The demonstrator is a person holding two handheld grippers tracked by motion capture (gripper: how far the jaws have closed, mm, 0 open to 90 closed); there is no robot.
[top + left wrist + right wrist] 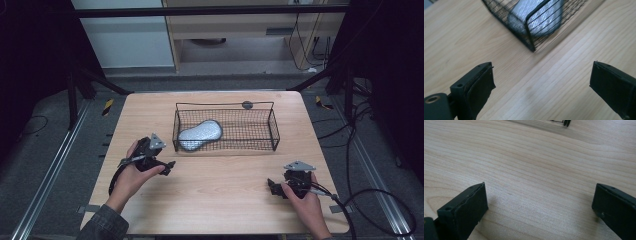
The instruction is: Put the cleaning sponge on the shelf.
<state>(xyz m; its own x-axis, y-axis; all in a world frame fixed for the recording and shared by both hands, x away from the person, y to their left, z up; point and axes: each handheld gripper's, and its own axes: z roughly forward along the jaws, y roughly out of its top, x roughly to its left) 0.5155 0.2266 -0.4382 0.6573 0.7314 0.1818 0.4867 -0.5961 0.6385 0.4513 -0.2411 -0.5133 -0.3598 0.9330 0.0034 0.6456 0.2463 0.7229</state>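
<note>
A black wire basket [272,125] stands at the middle of the wooden table [225,175]. Inside its left half lies a silvery peanut-shaped pouch [201,134]. My left gripper [169,167] is held low in a hand just left of the basket's near left corner. In the left gripper view its jaws stand wide apart, empty, with the basket corner [530,40] and the pouch [541,21] ahead. My right gripper [272,187] rests near the table's right front, pointing left. The right gripper view has its jaws spread wide over bare wood.
A dark round knob [247,105] sits on the basket's far rim. Cables [380,210] trail off the right edge onto the floor. Black frame bars and a shelf unit [240,35] stand beyond the table. A basket corner [564,122] peeks in at the top of the right gripper view.
</note>
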